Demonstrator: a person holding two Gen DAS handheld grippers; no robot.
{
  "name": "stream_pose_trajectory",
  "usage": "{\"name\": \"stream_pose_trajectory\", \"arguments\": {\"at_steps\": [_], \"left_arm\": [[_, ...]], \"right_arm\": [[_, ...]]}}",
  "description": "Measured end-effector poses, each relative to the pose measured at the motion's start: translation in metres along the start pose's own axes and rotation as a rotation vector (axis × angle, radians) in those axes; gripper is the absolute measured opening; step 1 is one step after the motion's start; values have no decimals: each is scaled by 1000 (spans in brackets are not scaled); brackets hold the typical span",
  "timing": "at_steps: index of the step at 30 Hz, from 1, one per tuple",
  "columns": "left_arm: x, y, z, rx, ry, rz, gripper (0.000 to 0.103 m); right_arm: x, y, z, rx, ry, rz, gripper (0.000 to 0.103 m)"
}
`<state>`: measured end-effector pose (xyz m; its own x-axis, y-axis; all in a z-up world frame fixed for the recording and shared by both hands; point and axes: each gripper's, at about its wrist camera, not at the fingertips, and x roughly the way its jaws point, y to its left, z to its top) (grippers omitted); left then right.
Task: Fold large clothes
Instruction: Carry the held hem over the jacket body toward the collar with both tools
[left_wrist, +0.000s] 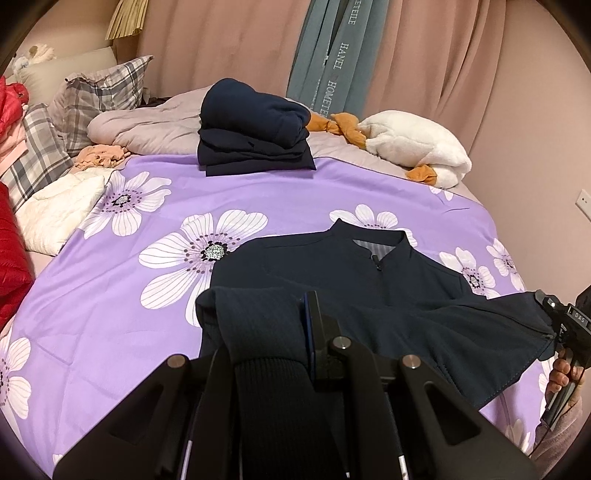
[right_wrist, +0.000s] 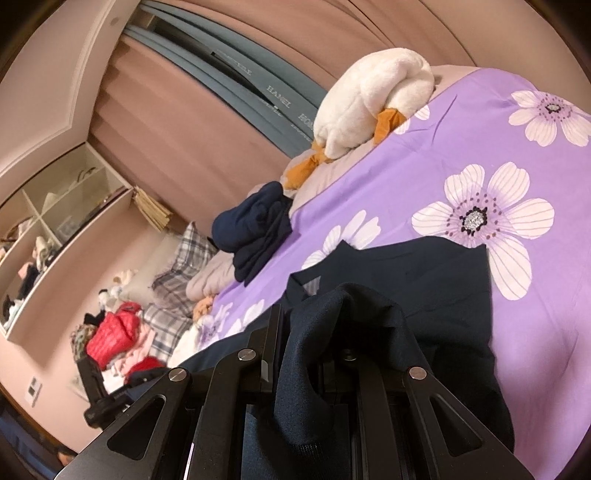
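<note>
A navy jacket (left_wrist: 369, 288) lies collar-up on the purple flowered bed sheet (left_wrist: 110, 314). My left gripper (left_wrist: 269, 332) is shut on its ribbed hem, and the cloth drapes over the fingers and hides the left one. At the right edge of the left wrist view, my right gripper (left_wrist: 554, 317) pinches the other lower corner and holds it off the sheet. In the right wrist view the right gripper (right_wrist: 314, 332) is shut on a bunched fold of the jacket (right_wrist: 424, 295), which covers its right finger.
A stack of folded navy clothes (left_wrist: 251, 140) sits at the far side of the sheet, beside a white plush duck (left_wrist: 417, 147). Plaid pillows (left_wrist: 99, 92), a white garment (left_wrist: 59, 214) and a red jacket (left_wrist: 11, 258) line the left. Pink curtains hang behind.
</note>
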<state>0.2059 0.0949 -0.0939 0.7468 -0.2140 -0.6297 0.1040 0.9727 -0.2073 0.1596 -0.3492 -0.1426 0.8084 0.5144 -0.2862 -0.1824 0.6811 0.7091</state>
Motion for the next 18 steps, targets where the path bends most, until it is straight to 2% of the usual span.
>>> {"name": "stream_pose_trajectory", "arguments": {"at_steps": [18], "left_arm": [[41,-3,4,25,34,32,11]], "right_arm": [[30,-19,8,25,41,-44,15]]}}
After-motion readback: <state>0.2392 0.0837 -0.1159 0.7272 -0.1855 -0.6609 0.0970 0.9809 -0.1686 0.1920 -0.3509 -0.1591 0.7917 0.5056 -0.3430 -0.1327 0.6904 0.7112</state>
